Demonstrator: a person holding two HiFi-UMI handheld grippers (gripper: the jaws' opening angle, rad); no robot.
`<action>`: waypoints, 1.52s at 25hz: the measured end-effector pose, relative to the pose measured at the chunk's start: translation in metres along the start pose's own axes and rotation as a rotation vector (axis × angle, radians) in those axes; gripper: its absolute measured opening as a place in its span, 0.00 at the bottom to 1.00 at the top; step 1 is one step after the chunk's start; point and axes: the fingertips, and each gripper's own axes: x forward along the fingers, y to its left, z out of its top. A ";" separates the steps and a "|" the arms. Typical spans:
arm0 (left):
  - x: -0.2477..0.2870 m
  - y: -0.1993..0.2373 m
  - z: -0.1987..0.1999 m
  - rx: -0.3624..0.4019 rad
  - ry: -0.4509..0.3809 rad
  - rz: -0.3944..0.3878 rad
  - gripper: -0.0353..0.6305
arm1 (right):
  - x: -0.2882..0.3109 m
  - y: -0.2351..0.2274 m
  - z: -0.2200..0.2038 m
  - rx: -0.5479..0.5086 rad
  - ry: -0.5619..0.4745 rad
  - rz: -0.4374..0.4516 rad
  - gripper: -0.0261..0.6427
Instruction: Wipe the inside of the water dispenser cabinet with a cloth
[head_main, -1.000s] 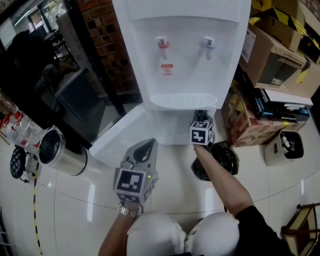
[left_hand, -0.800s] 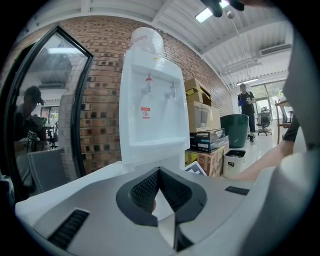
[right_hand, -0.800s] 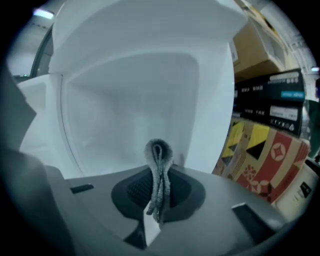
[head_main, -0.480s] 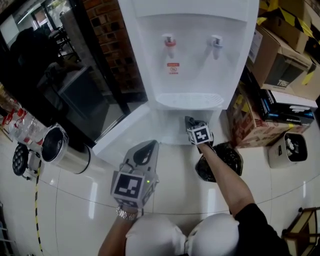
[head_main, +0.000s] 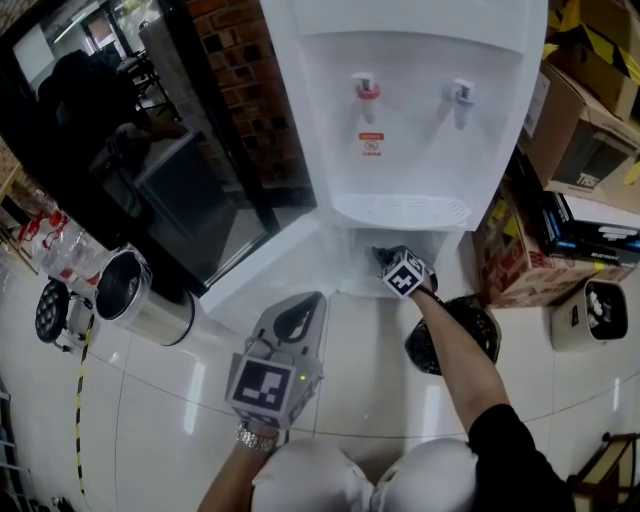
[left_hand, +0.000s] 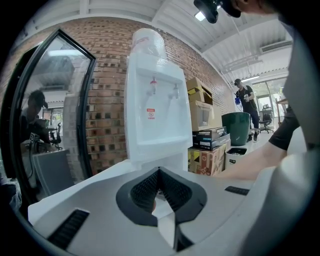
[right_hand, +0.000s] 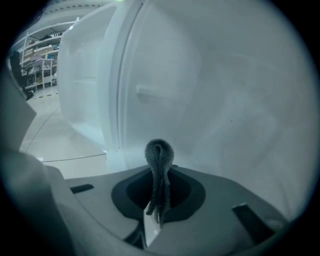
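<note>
The right gripper (right_hand: 159, 197) reaches into the cabinet (right_hand: 225, 100) under the water dispenser (head_main: 400, 120), its jaws pinched tight on a bunched grey cloth (right_hand: 159, 152) near the inner wall. The left gripper (left_hand: 159, 175) hangs in front of the dispenser, closed on nothing. The wipe will likely go best with the cloth pressed firmly against the wall, in overlapping strokes into the corners.

White water dispenser (head_main: 410, 170), red tap (head_main: 367, 87), blue tap (head_main: 461, 96); grey cloth (right_hand: 159, 167); red-brown brick wall (head_main: 255, 90).

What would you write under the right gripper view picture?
Right gripper pinching a cloth inside the white dispenser cabinet.
</note>
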 end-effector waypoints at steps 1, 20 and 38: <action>0.001 0.000 0.000 -0.001 0.001 -0.001 0.06 | 0.003 0.011 0.000 -0.002 -0.004 0.052 0.07; 0.003 0.004 -0.005 -0.013 0.011 -0.006 0.06 | 0.008 -0.016 -0.013 0.213 0.023 -0.063 0.07; 0.005 -0.004 -0.003 -0.016 0.007 -0.028 0.06 | 0.006 -0.016 -0.041 0.253 0.118 -0.121 0.07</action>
